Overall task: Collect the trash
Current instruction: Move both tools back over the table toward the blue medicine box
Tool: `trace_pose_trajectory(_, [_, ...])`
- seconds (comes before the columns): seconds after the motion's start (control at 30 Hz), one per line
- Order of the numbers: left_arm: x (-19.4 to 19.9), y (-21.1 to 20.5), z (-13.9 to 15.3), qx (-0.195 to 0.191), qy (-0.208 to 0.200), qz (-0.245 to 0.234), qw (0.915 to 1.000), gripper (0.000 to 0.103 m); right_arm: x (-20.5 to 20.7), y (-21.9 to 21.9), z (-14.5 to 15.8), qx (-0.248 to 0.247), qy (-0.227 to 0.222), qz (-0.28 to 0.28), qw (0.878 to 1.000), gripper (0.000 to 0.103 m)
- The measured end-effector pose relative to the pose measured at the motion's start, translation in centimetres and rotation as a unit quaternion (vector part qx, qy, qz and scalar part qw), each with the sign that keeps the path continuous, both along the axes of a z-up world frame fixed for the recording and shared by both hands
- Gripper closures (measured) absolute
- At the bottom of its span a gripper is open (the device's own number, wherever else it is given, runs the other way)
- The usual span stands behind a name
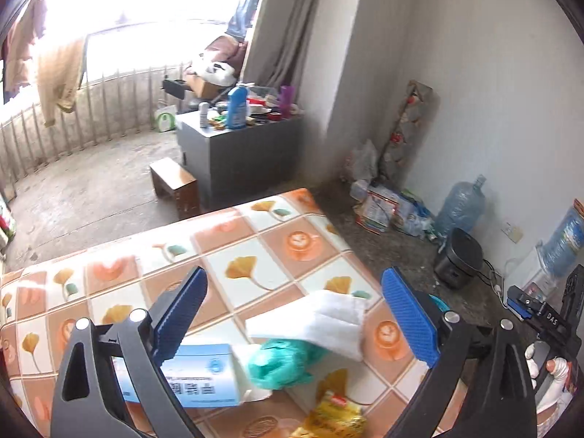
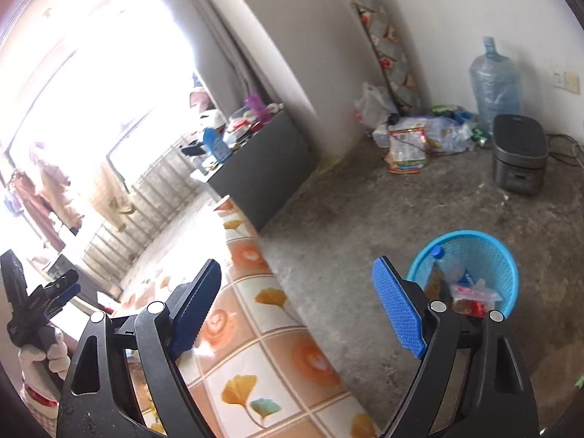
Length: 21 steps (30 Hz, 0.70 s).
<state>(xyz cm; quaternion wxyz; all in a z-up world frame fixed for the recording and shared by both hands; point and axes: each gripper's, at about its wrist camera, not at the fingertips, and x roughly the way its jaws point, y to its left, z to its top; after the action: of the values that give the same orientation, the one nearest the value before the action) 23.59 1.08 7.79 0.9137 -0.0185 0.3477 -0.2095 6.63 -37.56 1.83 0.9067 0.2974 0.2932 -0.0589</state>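
Both claws spread, empty; the left gripper (image 1: 294, 315) faces a soft, light tissue (image 1: 321, 319), best pinched mid-fold

**Both grippers wide and empty**

The left gripper (image 1: 294, 315) points downward, its blue pads spread wide with nothing pressed between them. The right gripper (image 2: 297, 306) is also angled down, jaws apart and empty. Each is held in a white-gloved hand (image 2: 43, 359), visible at the other's side.
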Motion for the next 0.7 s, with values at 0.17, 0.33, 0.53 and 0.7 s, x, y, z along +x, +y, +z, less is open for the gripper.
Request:
trace_pose_trajectory(0.17, [1.8, 7.4, -1.8, -0.014, 0.023, 0.068, 0.9973, 0.012, 5.0, 4.7, 0.7, 0.008, 0.011, 0.091, 0.996, 0.022])
trace_pose_trajectory(0.33, [3.6, 9.8, -5.2, -0.008, 0.055, 0.082, 0.9951, 0.032, 10.1, 9.8, -0.1, 0.012, 0.034, 0.180, 0.983, 0.027])
trace_pose_trajectory(0.53, [6.5, 9.8, -10.0, 0.034, 0.091, 0.074, 0.9925, 0.054, 15.7, 14.7, -3.4, 0.019, 0.084, 0.233, 0.969, 0.049])
trace_pose_trajectory(0.7, [8.5, 11.1, -12.8, 0.052, 0.134, 0.085, 0.9859, 0.071, 18.6, 17.1, -5.5, 0.019, 0.127, 0.262, 0.957, 0.069])
